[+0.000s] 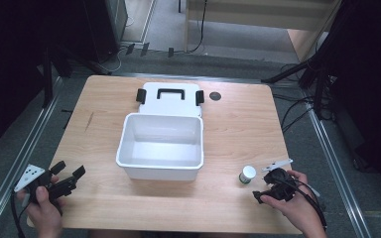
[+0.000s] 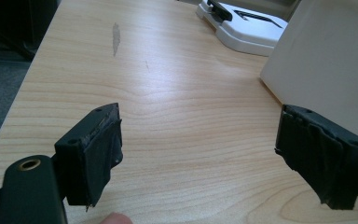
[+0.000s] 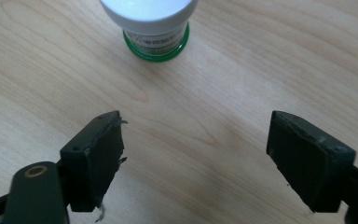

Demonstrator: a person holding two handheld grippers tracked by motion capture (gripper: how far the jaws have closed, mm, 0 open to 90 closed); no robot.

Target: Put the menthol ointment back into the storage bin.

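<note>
A small jar (image 1: 247, 174) with a white cap and a green base stands on the wooden table, right of the open white box (image 1: 129, 148). My right gripper (image 1: 263, 186) is just near-right of the jar, open and apart from it. In the right gripper view the jar (image 3: 154, 28) stands ahead of the open gripper (image 3: 196, 154), nothing between the jaws. My left gripper (image 1: 70, 170) is open over the table's near-left corner. In the left gripper view the gripper (image 2: 198, 149) is empty, with the box wall (image 2: 326, 60) to its right.
The box's white lid (image 1: 171, 96) with black handle and latches lies flat behind the box, also in the left gripper view as the lid (image 2: 247, 28). A small black disc (image 1: 215, 95) sits near the far edge. Metal rails run along both table sides.
</note>
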